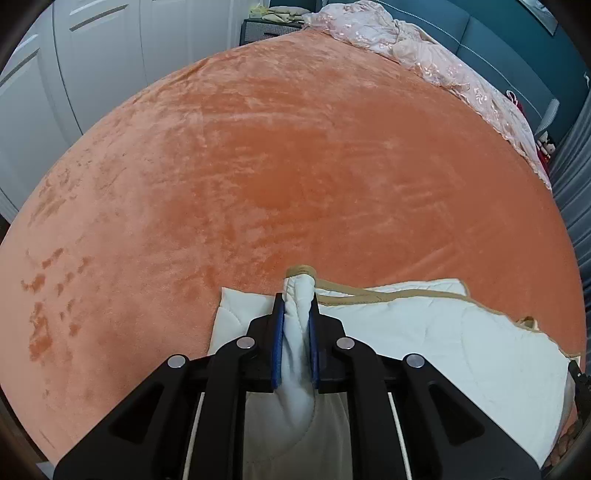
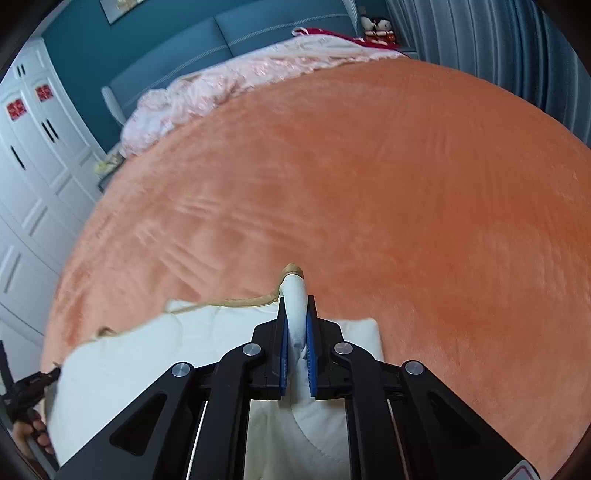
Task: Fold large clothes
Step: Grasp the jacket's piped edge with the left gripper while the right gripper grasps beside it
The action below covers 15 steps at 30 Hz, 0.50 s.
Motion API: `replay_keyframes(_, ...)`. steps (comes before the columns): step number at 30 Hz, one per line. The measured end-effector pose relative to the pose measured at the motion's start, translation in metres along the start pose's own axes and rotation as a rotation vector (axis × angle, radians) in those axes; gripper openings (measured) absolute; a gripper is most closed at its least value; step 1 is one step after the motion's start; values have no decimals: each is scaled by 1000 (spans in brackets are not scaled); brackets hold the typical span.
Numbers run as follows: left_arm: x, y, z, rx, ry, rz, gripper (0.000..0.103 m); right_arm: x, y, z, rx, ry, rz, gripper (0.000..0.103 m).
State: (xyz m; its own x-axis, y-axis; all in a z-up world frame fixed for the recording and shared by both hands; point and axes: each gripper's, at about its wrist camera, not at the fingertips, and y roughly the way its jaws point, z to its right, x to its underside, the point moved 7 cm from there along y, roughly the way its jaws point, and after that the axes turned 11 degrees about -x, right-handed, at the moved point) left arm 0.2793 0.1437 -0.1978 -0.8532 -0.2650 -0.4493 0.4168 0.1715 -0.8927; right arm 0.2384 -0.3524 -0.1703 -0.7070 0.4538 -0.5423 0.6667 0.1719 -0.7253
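On orange bed (image 1: 295,166), tools (both) (image 1: 297,314) (image 2: 296,314) pinching quilt (image 1: 424,332)

We see the right gripper (image 2: 296,310) pinching a fold of white quilt (image 2: 122,369), its tan-trimmed tip poking beyond the jaws over the orange blanket (image 2: 369,177)

Bedroom surroundings around the orange bed

An orange plush blanket (image 1: 295,166) covers the bed, with a crumpled pale pink lace cover (image 1: 424,59) bunched along its far edge against a teal padded headboard (image 2: 229,48). White wardrobe doors (image 2: 33,155) stand to one side, grey curtains (image 2: 498,40) to the other, and stuffed toys (image 2: 376,26) sit in the corner.
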Motion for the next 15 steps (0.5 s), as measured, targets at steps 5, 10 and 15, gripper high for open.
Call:
replay_keyframes(5,13,17,3,-50,46,64,16,23,23,18,5,18,-34,8)
replay_keyframes(10,18,23,6,-77,49,121,18,31,34,17,29,-18,-28,9)
replay_keyframes(15,18,25,5,-67,30,141,19,34,38,14,55,-50,-14,10)
